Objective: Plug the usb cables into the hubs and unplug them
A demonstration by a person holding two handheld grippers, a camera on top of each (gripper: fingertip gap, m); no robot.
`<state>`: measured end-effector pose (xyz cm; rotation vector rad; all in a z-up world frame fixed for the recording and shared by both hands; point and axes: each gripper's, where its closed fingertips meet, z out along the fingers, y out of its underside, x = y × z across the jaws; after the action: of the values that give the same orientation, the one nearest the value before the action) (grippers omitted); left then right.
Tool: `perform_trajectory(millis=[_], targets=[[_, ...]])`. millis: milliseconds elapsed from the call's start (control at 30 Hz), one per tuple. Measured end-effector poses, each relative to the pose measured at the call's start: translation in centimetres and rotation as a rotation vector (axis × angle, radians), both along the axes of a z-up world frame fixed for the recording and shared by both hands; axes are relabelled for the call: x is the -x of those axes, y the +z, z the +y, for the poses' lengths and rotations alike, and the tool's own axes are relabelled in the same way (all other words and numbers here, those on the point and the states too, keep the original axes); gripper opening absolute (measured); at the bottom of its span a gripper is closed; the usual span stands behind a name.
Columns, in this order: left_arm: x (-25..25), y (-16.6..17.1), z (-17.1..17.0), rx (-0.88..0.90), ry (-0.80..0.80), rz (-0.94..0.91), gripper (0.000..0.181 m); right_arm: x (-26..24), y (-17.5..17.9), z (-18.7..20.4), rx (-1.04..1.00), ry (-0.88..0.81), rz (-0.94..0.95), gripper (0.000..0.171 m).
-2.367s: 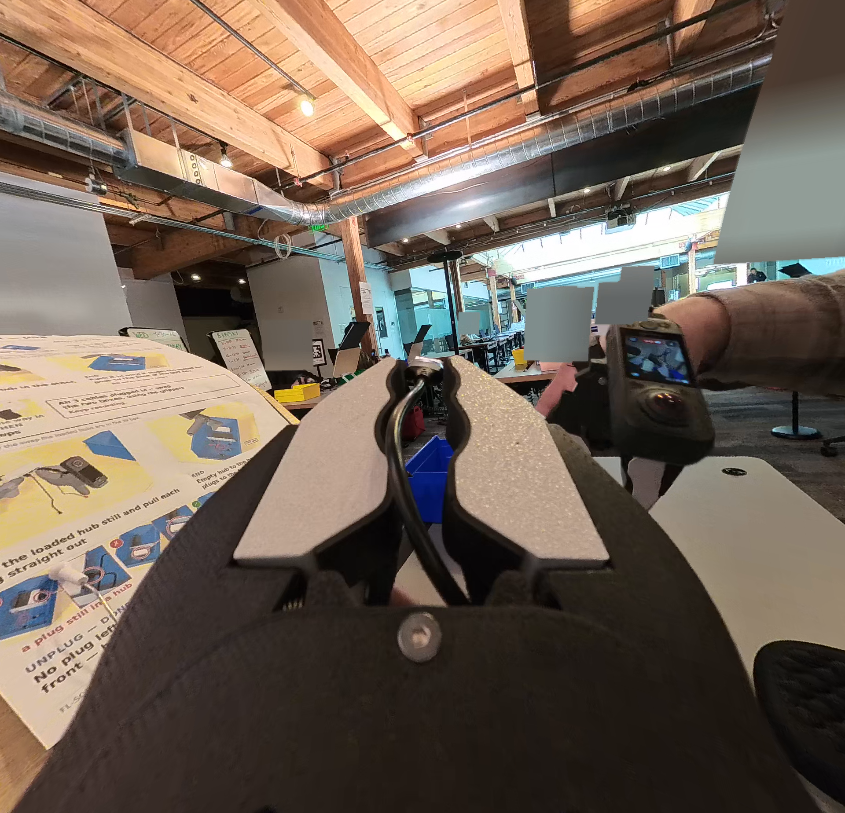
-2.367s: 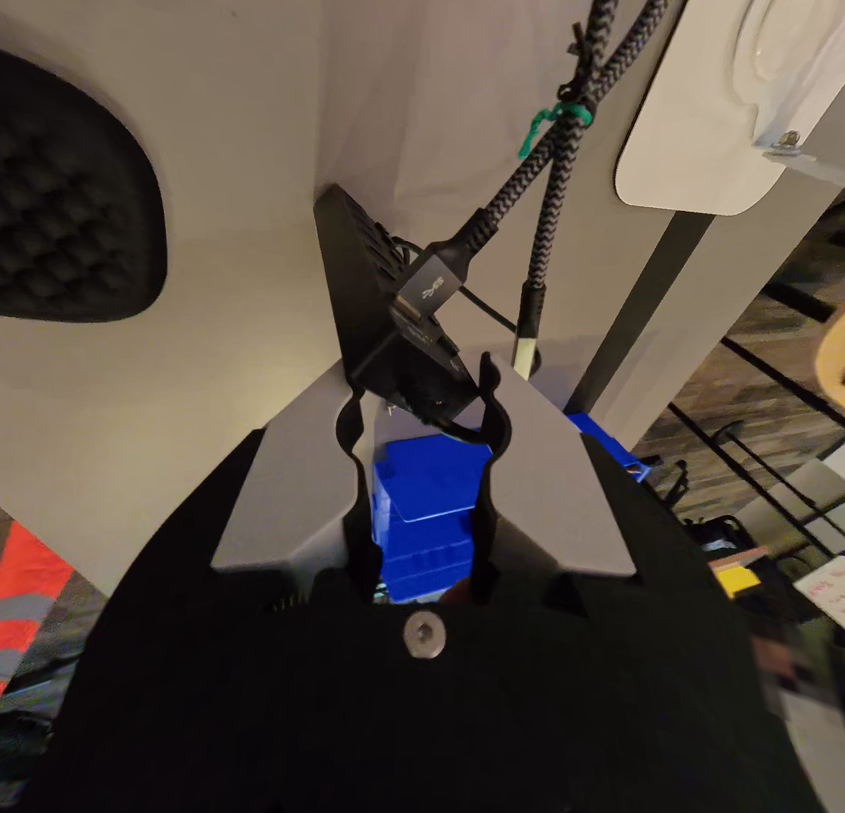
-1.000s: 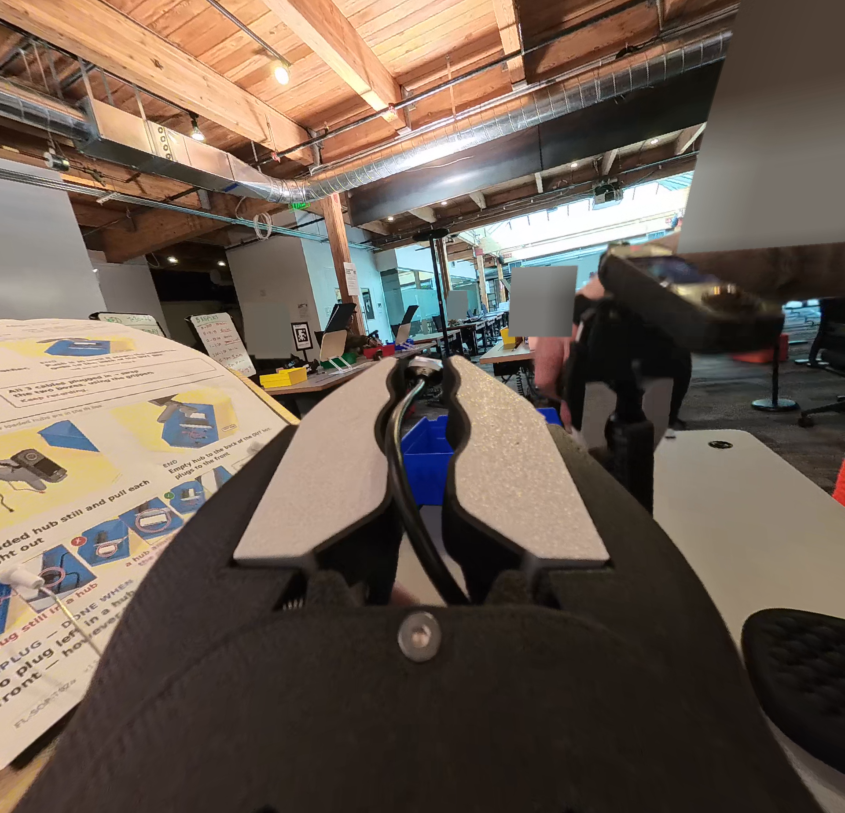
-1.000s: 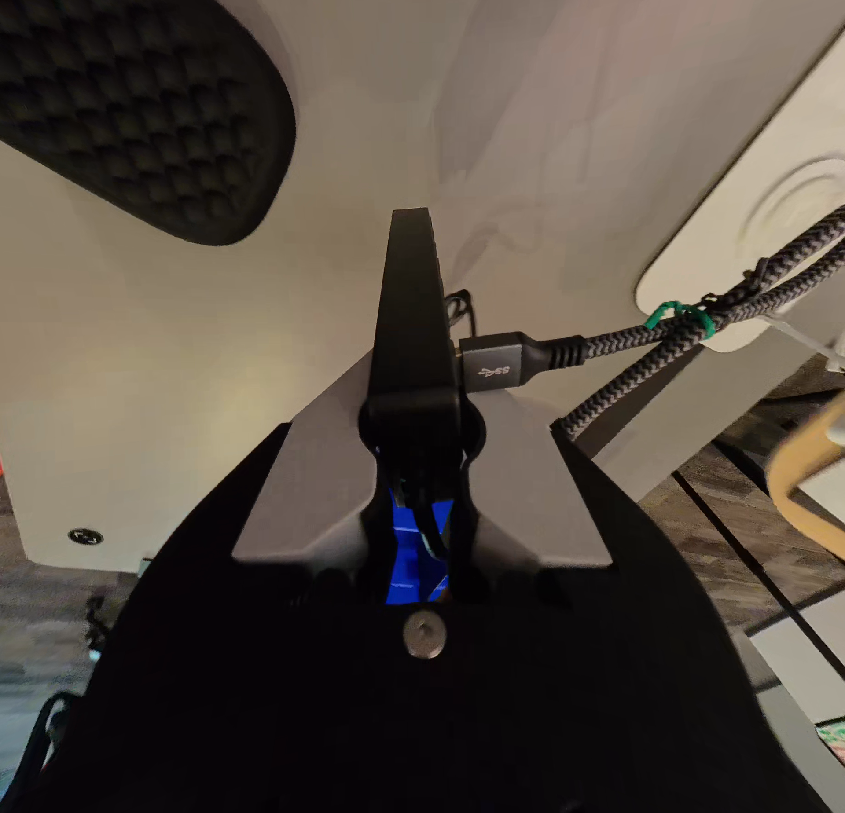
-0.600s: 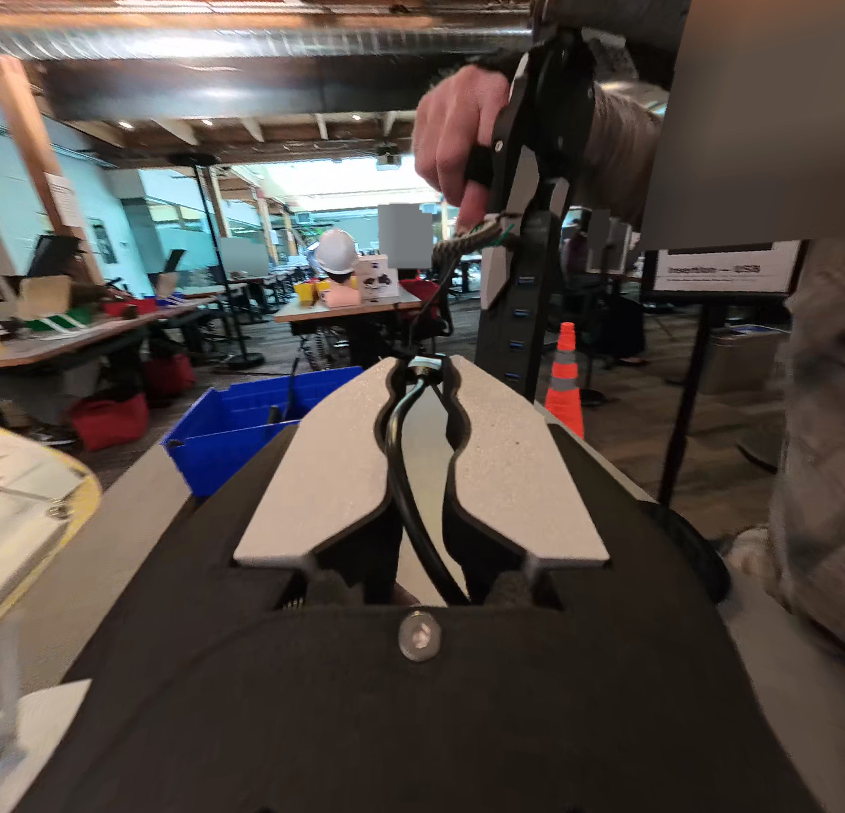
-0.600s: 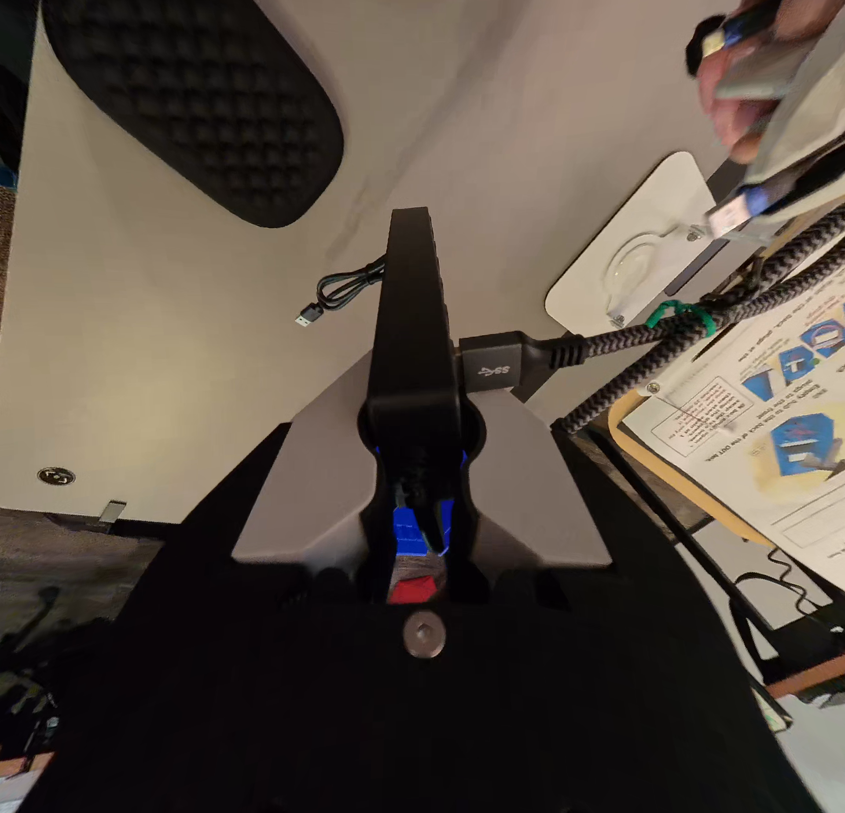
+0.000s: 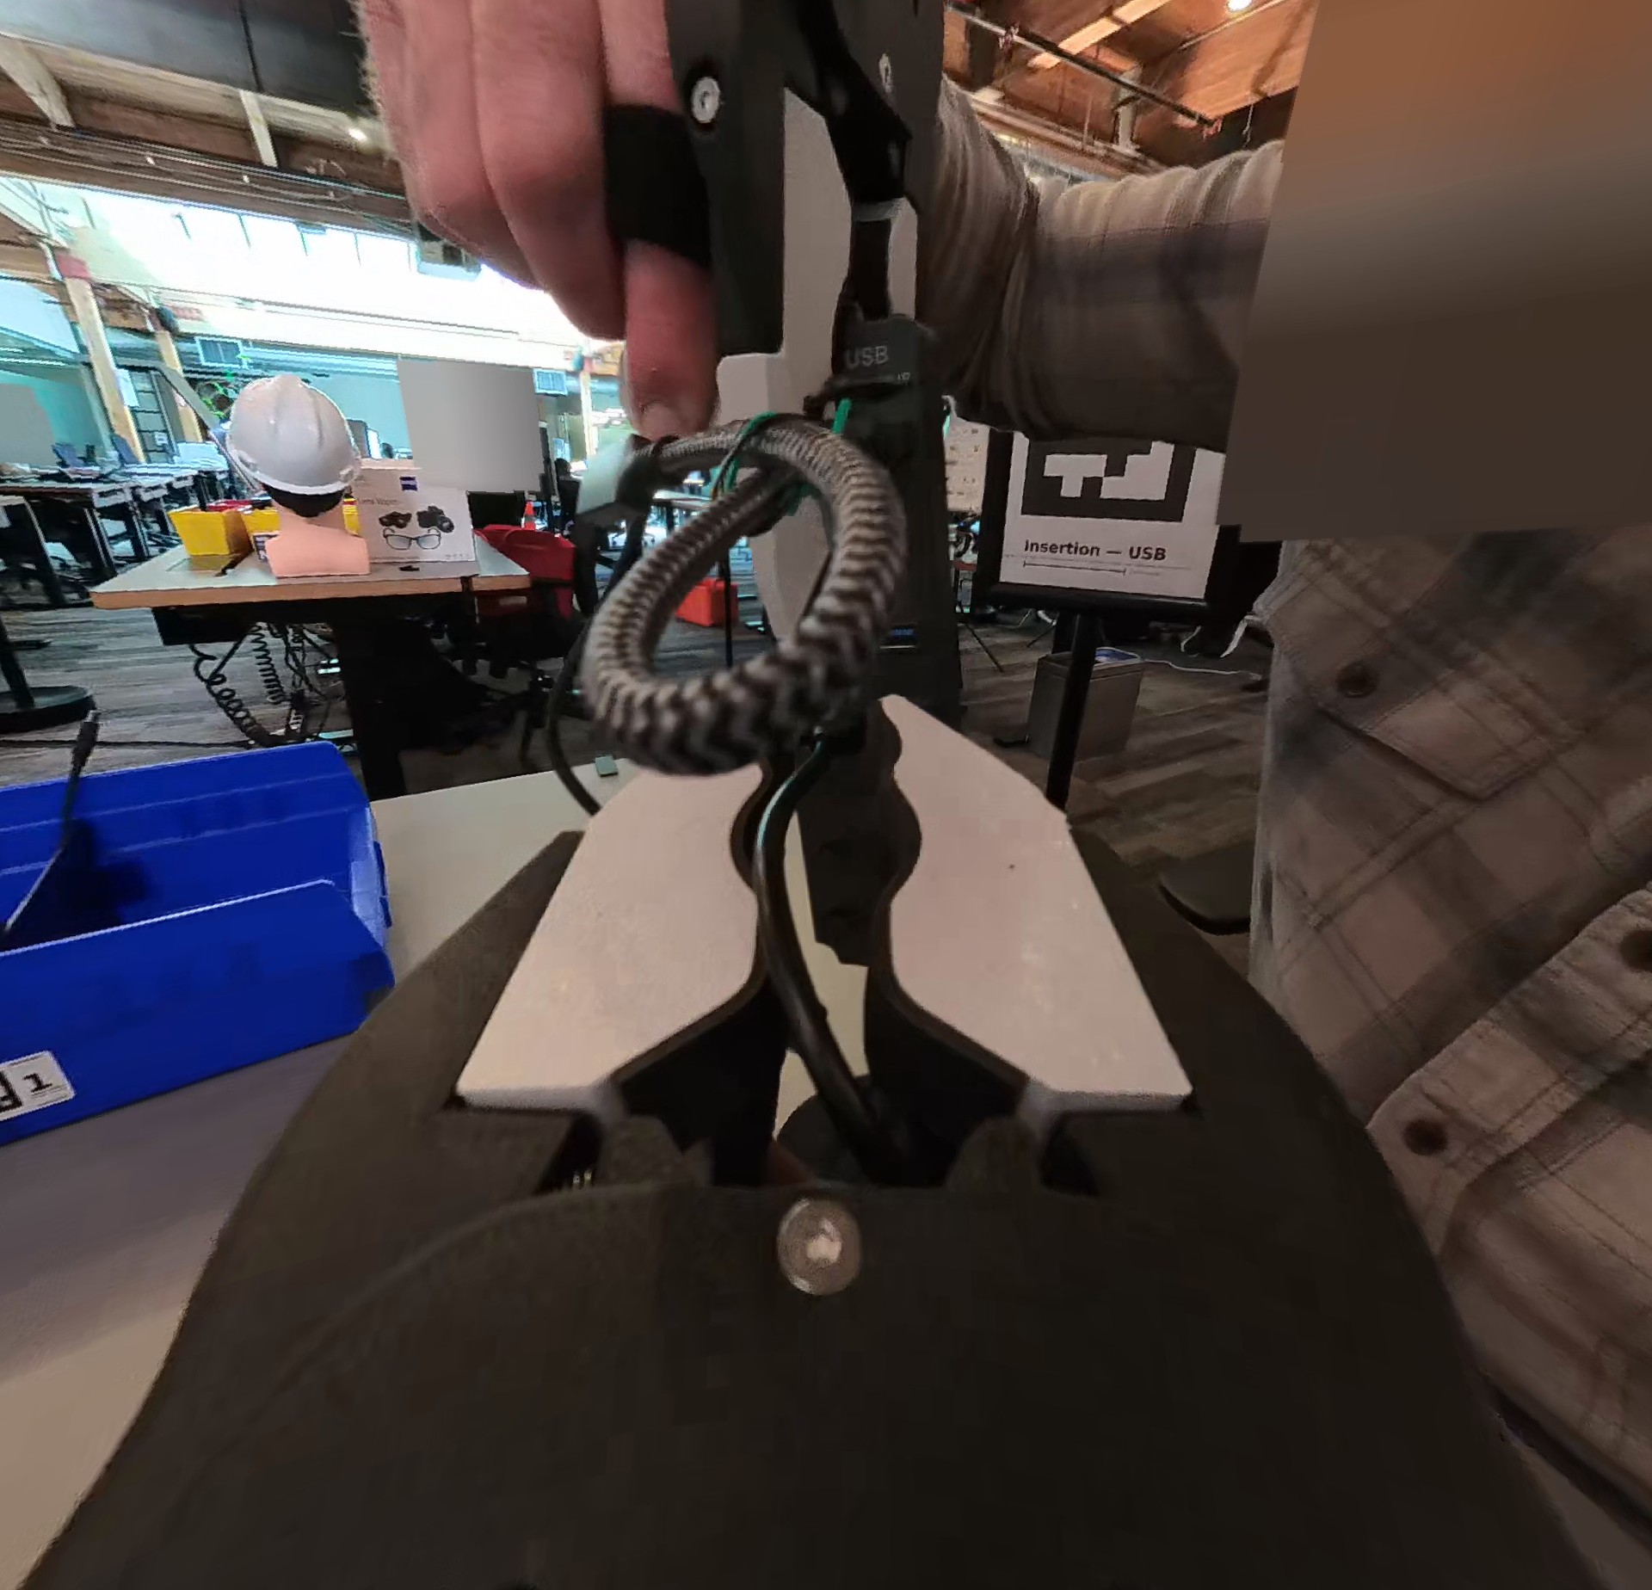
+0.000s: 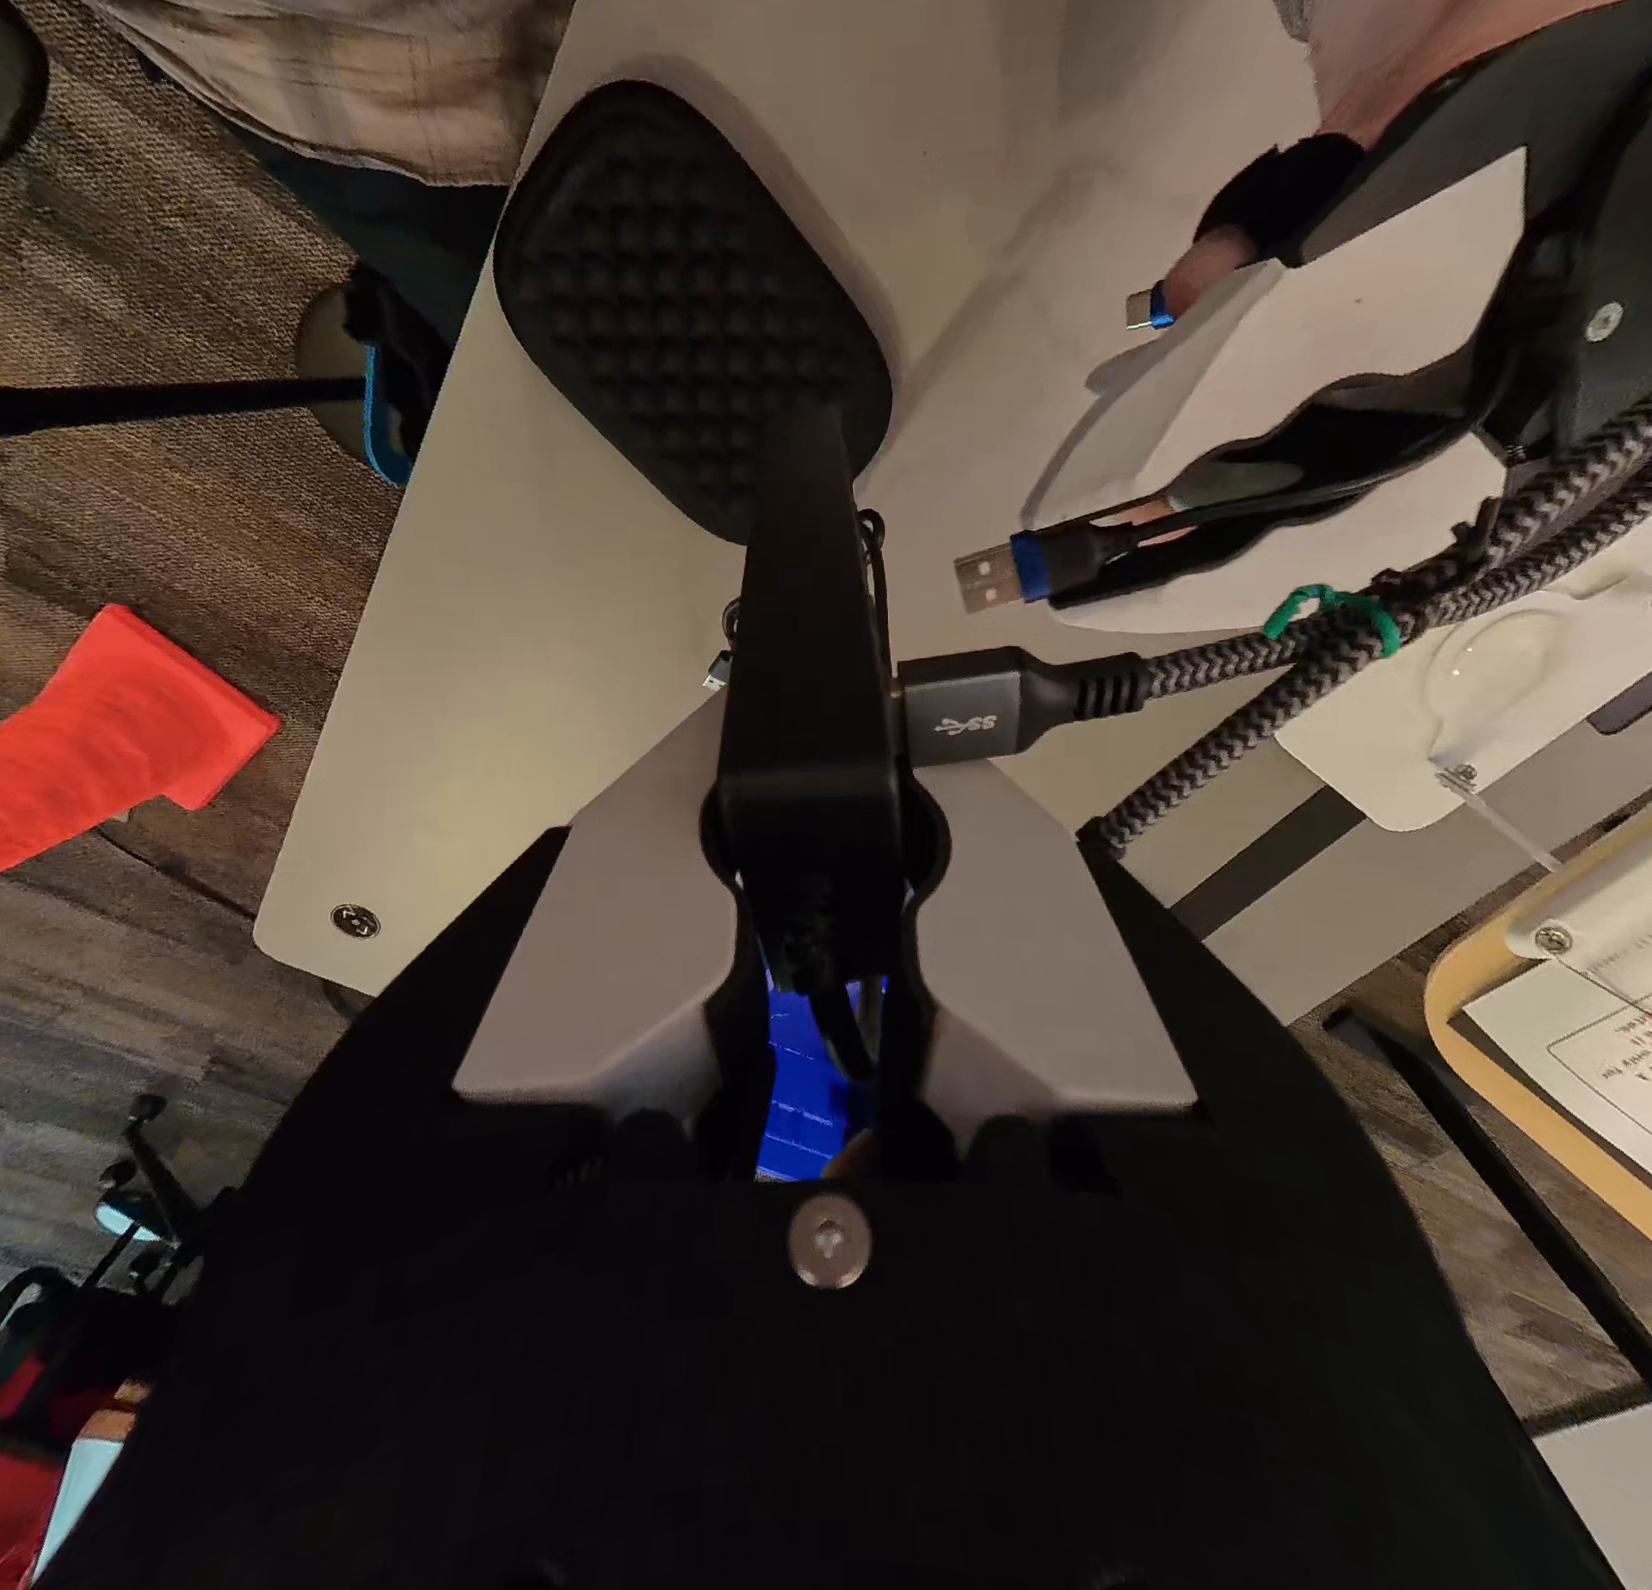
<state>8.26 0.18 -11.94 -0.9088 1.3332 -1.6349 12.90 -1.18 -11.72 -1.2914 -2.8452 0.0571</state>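
Holding the black USB hub end-on, the right gripper is clamped on it with its long axis pointing away, while the left gripper, closed on the blue-collared USB-A plug, sits just right of the hub's port face, seemingly above the braided cable's plug seated there.

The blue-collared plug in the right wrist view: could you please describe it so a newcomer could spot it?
Start at the black hub clamped upright in the right tool. Beside it, the left tool holds a thin black cable. Its plug has a blue collar and hangs free, unlike the grey plug already seated.
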Motion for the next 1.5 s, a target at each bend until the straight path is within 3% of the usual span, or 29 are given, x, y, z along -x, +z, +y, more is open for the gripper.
perform_trajectory(millis=[667, 1500], targets=[[-1.4, 1.3, -1.3, 0.141, -0.048, -0.087, 0.016, -0.1, 0.2, 0.4, -0.04, 0.052, -0.018, 0.024], [-1.2, 1.2, -1.3, 0.151, -0.045, 0.002, 0.015, 0.2, 0.2, 0.9, -0.158, 0.117, -0.034, 0.024]])
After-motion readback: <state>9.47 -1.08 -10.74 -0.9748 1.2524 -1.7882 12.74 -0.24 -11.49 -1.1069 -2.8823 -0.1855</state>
